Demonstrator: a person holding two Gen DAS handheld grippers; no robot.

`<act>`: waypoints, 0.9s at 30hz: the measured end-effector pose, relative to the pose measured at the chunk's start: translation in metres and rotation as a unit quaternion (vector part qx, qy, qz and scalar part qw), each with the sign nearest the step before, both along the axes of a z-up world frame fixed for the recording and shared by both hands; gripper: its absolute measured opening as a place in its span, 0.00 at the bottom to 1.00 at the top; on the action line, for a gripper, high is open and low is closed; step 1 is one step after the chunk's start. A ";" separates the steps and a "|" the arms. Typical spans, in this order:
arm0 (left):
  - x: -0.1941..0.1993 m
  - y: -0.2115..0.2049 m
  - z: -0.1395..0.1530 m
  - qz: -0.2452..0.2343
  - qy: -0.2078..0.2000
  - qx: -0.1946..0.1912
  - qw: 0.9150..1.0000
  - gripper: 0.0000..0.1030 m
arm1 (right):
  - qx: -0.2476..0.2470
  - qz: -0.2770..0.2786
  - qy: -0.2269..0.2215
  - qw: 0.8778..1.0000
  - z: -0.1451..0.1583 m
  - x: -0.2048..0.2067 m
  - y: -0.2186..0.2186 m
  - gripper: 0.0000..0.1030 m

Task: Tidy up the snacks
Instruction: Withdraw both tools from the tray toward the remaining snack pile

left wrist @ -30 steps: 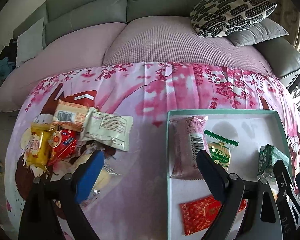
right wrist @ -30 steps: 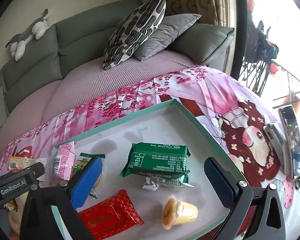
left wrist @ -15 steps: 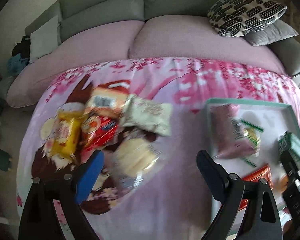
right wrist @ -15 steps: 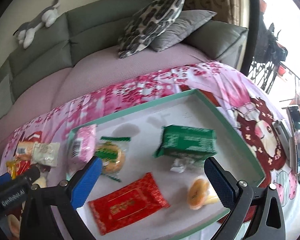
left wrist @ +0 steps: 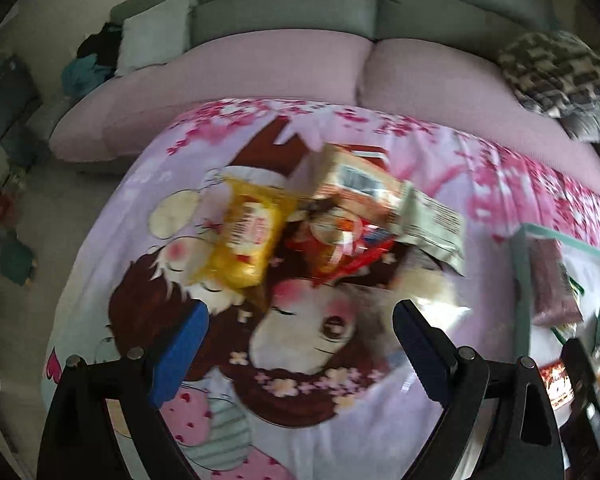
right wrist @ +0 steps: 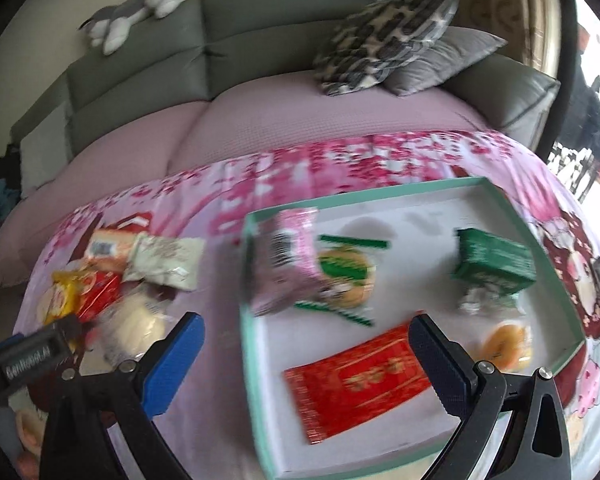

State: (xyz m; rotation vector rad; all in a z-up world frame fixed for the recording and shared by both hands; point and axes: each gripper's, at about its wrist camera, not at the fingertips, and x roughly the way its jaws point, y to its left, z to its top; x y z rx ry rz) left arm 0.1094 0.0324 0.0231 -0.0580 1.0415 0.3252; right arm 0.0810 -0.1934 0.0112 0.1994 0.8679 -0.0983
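- Tray [right wrist: 512,216]: shallow, rectangular, teal rim, white floor; lies flat on the cloth.
- In tray: pink packet [right wrist: 290,264] at the near-left corner, overlapping a round green-labelled biscuit pack [right wrist: 346,272]; green packet [right wrist: 494,262] to the right with a small silver wrapper [right wrist: 474,300] just before it; red packet [right wrist: 356,380] flat at the front; orange jelly cup [right wrist: 506,346] at the front right.
- Outside tray, well apart to the left, a touching heap: yellow packet [left wrist: 246,240], red packet with orange print [left wrist: 340,246], orange-white packet [left wrist: 360,184], white packet [left wrist: 432,228], pale clear-wrapped bun [right wrist: 134,326].
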 end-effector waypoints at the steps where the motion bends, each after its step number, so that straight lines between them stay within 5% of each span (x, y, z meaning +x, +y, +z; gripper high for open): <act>1: 0.000 0.005 0.000 0.005 -0.001 -0.002 1.000 0.91 | -0.002 0.006 0.001 1.000 -0.001 0.001 0.007 1.00; 17: 0.006 0.091 -0.019 0.076 0.018 -0.070 0.994 0.91 | -0.018 0.079 0.010 0.997 -0.020 0.006 0.079 0.99; 27: 0.028 0.111 -0.016 0.040 0.011 -0.061 0.997 0.91 | -0.012 0.135 0.022 0.991 -0.026 0.022 0.109 0.96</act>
